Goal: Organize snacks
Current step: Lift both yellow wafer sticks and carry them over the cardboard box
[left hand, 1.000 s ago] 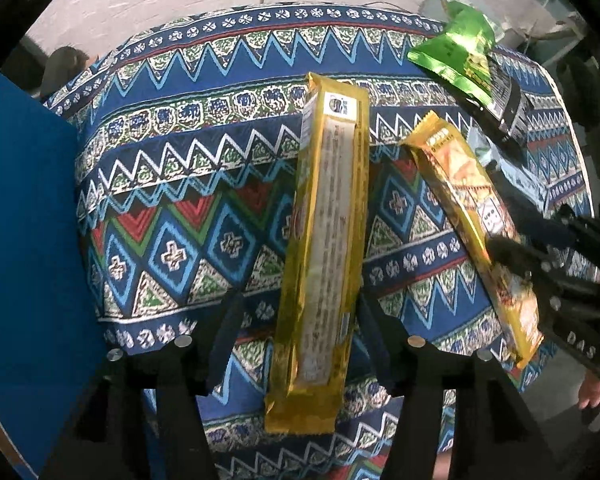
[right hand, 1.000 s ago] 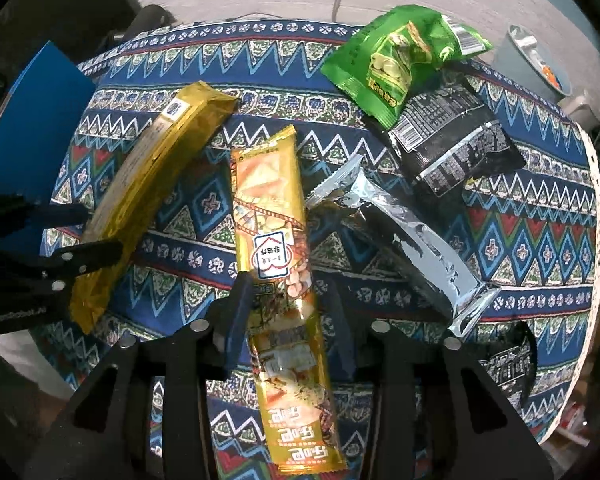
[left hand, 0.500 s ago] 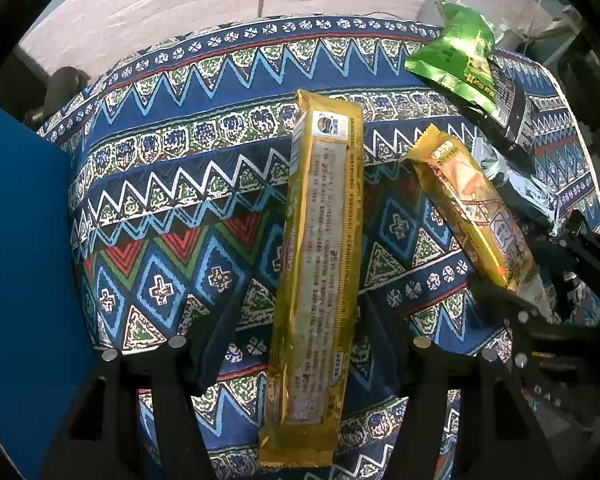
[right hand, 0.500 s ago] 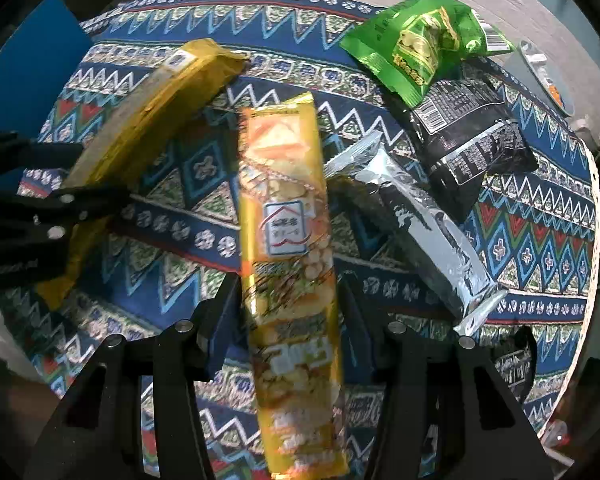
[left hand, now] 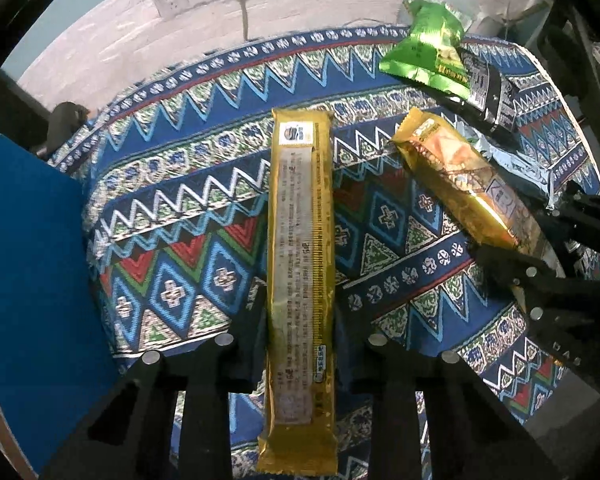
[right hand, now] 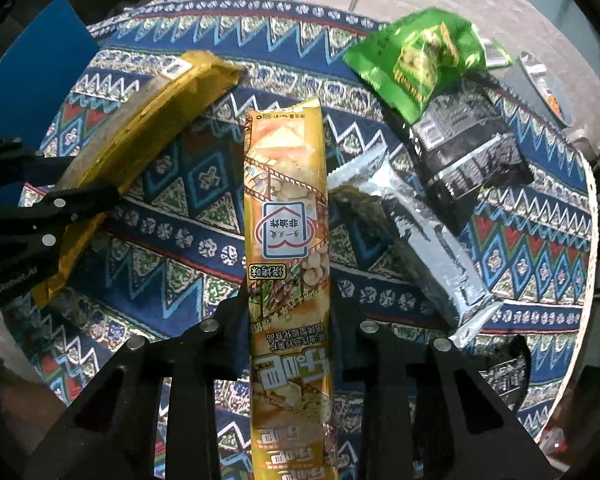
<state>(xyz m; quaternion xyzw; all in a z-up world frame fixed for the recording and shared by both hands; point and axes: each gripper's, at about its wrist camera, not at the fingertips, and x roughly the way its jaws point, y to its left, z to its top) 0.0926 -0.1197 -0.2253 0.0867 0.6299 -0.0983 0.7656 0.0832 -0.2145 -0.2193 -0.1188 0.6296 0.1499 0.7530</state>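
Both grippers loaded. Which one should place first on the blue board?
Left, probably. The left gripper holds the long gold packet, and the blue board lies right beside it. The right gripper, holding the orange packet, would have to cross over.

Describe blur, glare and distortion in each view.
Left wrist view: fisheye bends the tablecloth edge; the gold snack pack is fairly sharp, with slight sheen. Right wrist view: the green bag is motion-blurred; glare on the silver pack.
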